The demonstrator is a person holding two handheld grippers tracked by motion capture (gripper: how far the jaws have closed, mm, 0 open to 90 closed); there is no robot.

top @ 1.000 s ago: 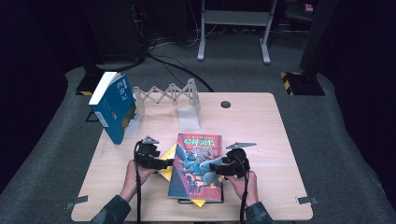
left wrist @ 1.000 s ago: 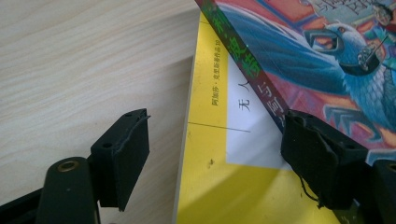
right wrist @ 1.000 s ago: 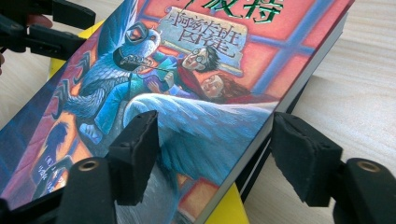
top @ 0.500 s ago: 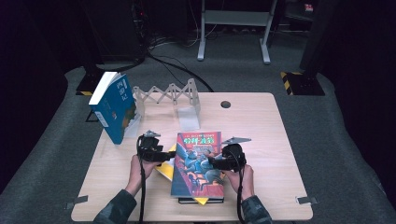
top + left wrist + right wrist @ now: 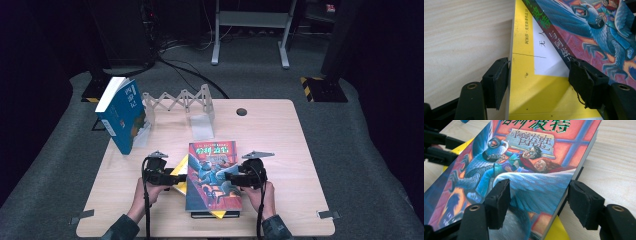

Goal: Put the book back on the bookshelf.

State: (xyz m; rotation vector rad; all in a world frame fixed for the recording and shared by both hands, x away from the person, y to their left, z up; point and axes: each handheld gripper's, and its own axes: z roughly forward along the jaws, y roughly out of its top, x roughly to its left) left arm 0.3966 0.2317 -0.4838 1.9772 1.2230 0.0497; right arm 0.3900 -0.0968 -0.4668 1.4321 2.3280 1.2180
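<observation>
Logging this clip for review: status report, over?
Left gripper astride yellow book corner, jaws just been closing. Right gripper astride top book edge, grip unconfirmed. Blue book, rack stand clear behind.

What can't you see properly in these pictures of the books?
- High view: the dark bottom book is covered by the colourful book; just an edge peeks out.
- High view: the yellow book is mostly hidden under it too.
- Left gripper view: the yellow book's small print is too tiny to read.
- Right gripper view: the colourful book's title is cut off by the top edge.
</observation>
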